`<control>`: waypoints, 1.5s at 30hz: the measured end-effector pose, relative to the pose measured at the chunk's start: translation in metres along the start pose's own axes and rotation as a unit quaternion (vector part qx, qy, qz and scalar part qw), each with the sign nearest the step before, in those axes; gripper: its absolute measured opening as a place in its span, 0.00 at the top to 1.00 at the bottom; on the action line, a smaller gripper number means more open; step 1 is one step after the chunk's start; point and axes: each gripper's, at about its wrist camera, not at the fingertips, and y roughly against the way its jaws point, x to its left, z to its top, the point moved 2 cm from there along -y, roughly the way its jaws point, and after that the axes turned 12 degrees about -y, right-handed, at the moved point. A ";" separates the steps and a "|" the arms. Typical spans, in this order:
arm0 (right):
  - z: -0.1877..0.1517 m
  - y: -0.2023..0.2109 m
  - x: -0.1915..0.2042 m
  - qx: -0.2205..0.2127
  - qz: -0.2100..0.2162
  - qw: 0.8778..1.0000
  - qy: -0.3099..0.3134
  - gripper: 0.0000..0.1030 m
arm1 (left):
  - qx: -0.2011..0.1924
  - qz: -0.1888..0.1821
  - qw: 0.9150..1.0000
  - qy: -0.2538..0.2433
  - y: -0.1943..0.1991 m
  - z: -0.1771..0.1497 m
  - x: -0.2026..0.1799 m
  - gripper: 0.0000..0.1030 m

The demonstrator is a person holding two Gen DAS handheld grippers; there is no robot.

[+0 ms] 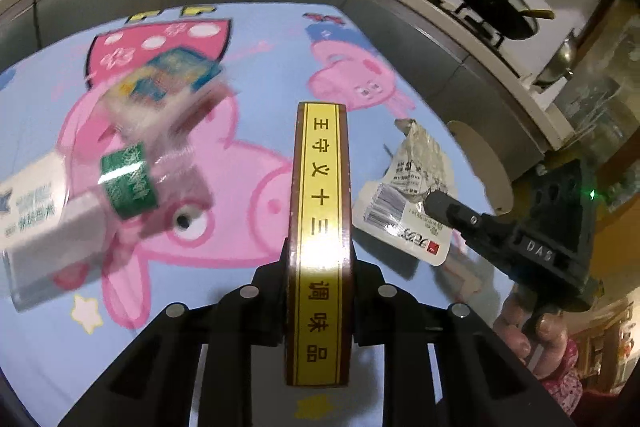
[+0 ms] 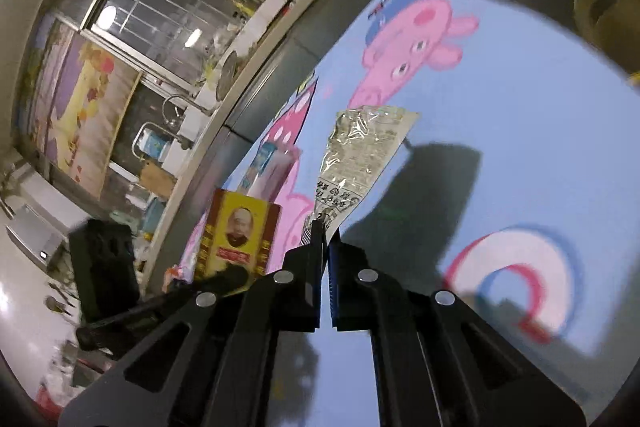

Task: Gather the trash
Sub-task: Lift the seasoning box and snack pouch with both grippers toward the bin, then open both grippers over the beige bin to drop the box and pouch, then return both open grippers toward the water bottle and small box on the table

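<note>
Left gripper [image 1: 320, 255] is clamped on a flat brown-and-yellow seasoning box [image 1: 320, 227], held edge-on so the narrow yellow side with printed characters runs up the centre of the left wrist view. In the right wrist view the same box [image 2: 236, 239] sits lower left of centre, front face showing a portrait.

Right gripper [image 2: 325, 227] has its jaws pinched tight on the near end of a crinkled silver wrapper [image 2: 360, 155]; the wrapper sticks up and away from the fingertips toward frame centre, lifted off the cloth and casting a dark shadow to its right. In the left wrist view the wrapper [image 1: 408, 187] is right of the box, with a barcode at its lower left, and the right gripper [image 1: 436, 203] comes in from the right edge with a hand [image 1: 532, 339] on its grip at lower right.

Surface is a blue tablecloth [image 1: 248, 307] printed with pink cartoon pigs.

Left side of the left wrist view: a motion-blurred heap of trash.
- a white carton [image 1: 36, 211] at far left
- a green-labelled piece [image 1: 128, 181] just right of it
- a teal-and-yellow pack [image 1: 172, 75] above

I can't tell whether these touch one another.

A tape roll [image 2: 604, 7] sits at upper right of the right wrist view, past the cloth edge. Two black woks [image 1: 496, 7] sit on a stove at upper right of the left wrist view.
</note>
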 end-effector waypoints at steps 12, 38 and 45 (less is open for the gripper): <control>0.067 0.120 -0.066 -0.149 -0.084 0.985 -0.008 0.97 | 0.017 -0.061 0.990 -0.127 -0.066 0.091 -0.123 0.78; 0.089 0.175 -0.143 -0.213 -0.162 0.962 -0.057 0.64 | -0.012 0.003 0.986 -0.166 -0.131 0.136 -0.190 0.34; 0.056 0.147 -0.092 -0.185 -0.114 0.975 -0.051 0.63 | -0.040 0.067 0.985 -0.154 -0.076 0.090 -0.141 0.32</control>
